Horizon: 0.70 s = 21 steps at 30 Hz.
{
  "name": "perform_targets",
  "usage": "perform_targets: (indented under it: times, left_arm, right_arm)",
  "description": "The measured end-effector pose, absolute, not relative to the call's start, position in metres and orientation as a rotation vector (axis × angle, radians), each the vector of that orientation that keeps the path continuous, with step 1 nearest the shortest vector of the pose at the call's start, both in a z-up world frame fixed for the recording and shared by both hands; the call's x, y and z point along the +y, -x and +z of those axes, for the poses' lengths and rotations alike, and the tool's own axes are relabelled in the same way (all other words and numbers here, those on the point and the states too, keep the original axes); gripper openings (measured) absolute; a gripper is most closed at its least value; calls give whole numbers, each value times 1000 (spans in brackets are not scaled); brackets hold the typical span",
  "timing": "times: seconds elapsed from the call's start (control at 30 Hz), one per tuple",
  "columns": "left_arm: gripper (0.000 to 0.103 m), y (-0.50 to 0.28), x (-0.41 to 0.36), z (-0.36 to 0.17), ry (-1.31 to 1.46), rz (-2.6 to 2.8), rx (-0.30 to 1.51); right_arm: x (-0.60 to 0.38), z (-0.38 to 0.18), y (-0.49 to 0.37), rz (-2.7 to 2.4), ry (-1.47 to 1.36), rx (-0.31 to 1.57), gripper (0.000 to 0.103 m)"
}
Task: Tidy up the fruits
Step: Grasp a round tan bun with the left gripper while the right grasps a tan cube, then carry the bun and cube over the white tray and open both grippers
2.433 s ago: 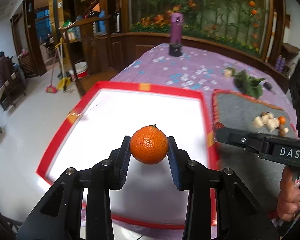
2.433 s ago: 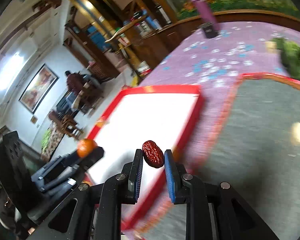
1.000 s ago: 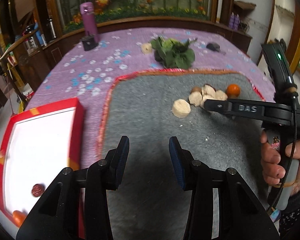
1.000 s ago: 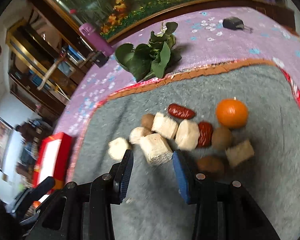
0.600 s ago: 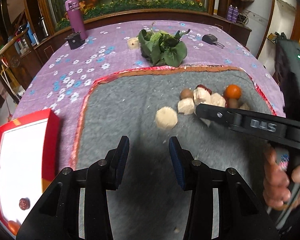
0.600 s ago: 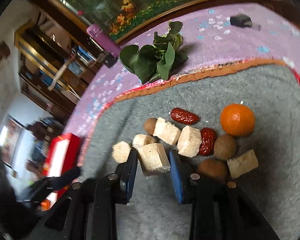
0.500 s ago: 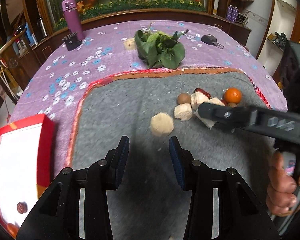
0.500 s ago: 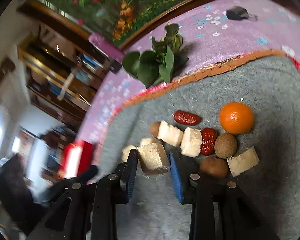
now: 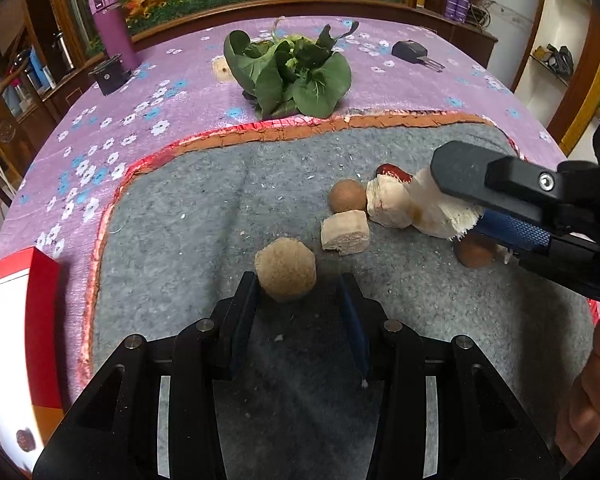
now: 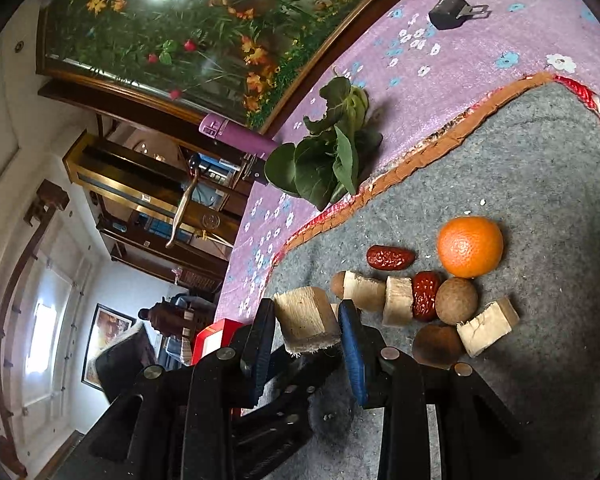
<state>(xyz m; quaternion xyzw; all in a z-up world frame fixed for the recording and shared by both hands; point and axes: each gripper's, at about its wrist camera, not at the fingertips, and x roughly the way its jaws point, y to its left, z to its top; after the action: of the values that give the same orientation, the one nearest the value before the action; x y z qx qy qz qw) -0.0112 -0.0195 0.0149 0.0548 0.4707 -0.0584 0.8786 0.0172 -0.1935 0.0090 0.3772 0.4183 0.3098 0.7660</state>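
Note:
On the grey mat (image 9: 260, 184) lies a cluster of fruit: an orange (image 10: 470, 246), two red dates (image 10: 390, 258), brown round fruits (image 10: 456, 300) and pale fibrous chunks (image 10: 398, 300). My right gripper (image 10: 306, 332) is shut on one pale chunk (image 10: 306, 320). It also shows in the left wrist view as the right gripper (image 9: 464, 208), holding that chunk (image 9: 436, 212) beside the cluster. My left gripper (image 9: 298, 312) stands open. A round tan piece (image 9: 286, 270) lies just ahead of it, between the fingertips and not pinched.
A red tray (image 9: 40, 300) with a white floor sits at the left, with one date (image 9: 24, 440) in it. Leafy greens (image 9: 296, 72), a purple bottle (image 9: 114, 24), a small black box (image 9: 108, 76) and a key fob (image 9: 410, 50) lie on the purple cloth beyond the mat.
My right gripper closed on a pale chunk and rolled with it. My left gripper moved forward and down over the mat until the round tan piece lay at its fingertips.

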Motion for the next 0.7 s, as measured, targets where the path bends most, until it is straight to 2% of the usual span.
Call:
perform_targets:
  times: [0.07,0.13,0.17,0.43,0.7]
  left_arm:
    - [39,12,-20,15,-121,-128,972]
    - [29,13,-17,15,-123,-123,956]
    - [28,13,-16,14,-125,-123,948]
    - [28,23,-9,19,-96,-112,911]
    - [28,65,22,50,-64,-49,824]
  right_arm:
    - [-195,9,-17,684,-833,902,32]
    - [-197,9,-17,694,-840,895,32]
    - [-196,9,-18,691,-840,895,32]
    - [-195,5,-22,671,-853,909,32]
    - [-193,2,-21,669,-832,924,32]
